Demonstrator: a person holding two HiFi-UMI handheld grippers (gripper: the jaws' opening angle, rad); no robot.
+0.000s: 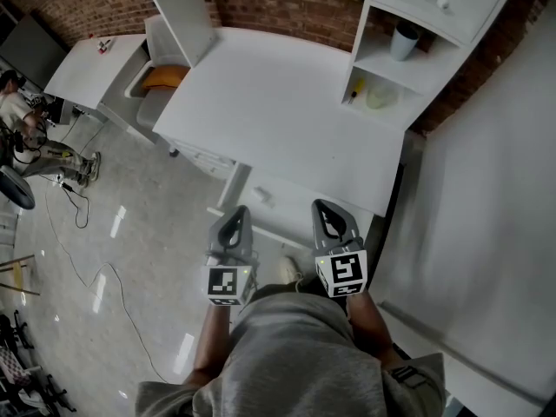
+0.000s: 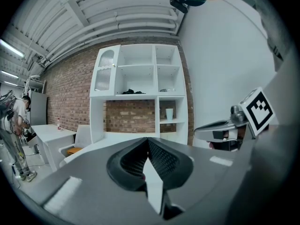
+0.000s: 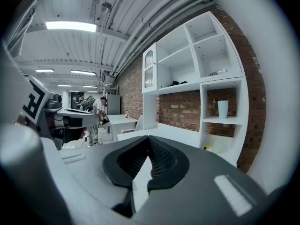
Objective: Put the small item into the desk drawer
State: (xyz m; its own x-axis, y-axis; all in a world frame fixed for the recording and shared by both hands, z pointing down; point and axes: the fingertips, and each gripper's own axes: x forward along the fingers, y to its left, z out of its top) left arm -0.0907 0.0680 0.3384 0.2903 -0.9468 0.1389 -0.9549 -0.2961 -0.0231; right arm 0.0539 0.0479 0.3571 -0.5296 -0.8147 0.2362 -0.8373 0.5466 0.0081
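I stand in front of a white desk (image 1: 261,102) with a shelf unit on its right end. A small yellow item (image 1: 357,89) stands in the lowest shelf compartment beside a pale round thing (image 1: 380,98); the yellow item (image 3: 206,146) also shows in the right gripper view. Drawer fronts (image 1: 207,157) sit under the desk's left part, and a white ledge (image 1: 304,200) juts out below its front edge. My left gripper (image 1: 234,218) and right gripper (image 1: 328,211) hover side by side near my body, short of the desk. Both are shut with nothing between the jaws (image 2: 149,142) (image 3: 149,142).
A white cup (image 1: 404,40) stands on a higher shelf. A chair with an orange cushion (image 1: 161,76) and a second white table (image 1: 91,63) stand left of the desk. A person (image 1: 13,111) works far left. Cables (image 1: 82,207) trail over the floor. A white wall (image 1: 495,189) rises at right.
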